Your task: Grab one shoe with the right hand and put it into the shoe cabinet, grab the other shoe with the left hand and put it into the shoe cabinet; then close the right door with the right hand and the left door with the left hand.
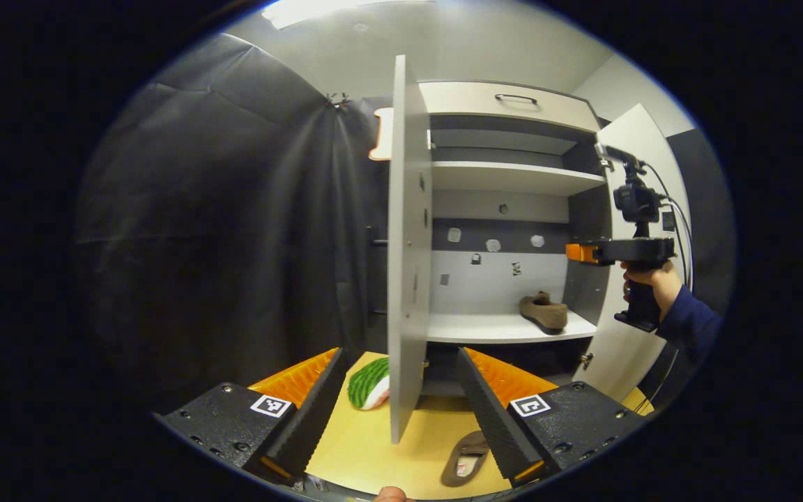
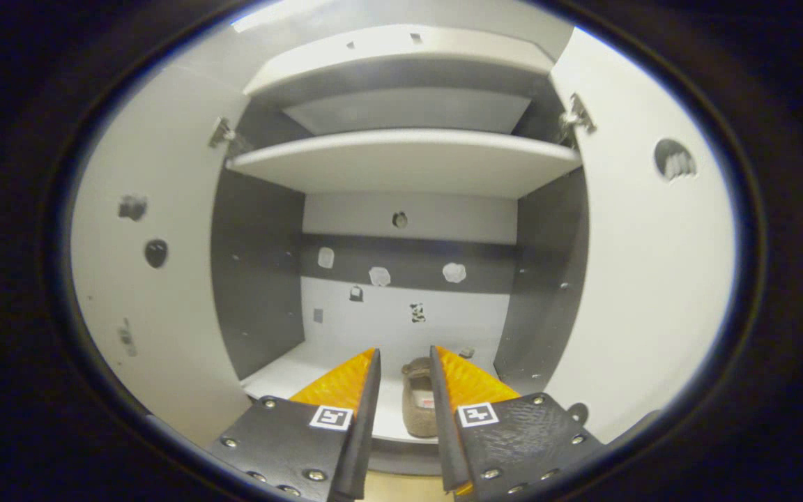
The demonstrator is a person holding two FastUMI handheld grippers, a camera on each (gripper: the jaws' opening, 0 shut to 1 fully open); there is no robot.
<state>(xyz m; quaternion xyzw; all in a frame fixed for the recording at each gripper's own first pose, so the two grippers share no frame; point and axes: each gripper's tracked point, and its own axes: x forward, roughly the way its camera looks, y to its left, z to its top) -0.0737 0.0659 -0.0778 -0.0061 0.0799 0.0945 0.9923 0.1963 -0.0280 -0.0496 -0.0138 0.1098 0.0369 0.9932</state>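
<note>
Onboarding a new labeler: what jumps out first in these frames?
The open shoe cabinet, both doors swung wide, with one brown shoe on its lower shelf. A second shoe lies on the yellow floor below. At the cabinet's right, a hand holds the right hand-held gripper.

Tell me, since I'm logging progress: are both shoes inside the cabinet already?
No: one shoe sits on the cabinet shelf, while the other shoe lies on the floor by the left gripper.

Probably test booth, black drapes [image 1: 234, 209], shoe cabinet [image 1: 506, 181]
</note>
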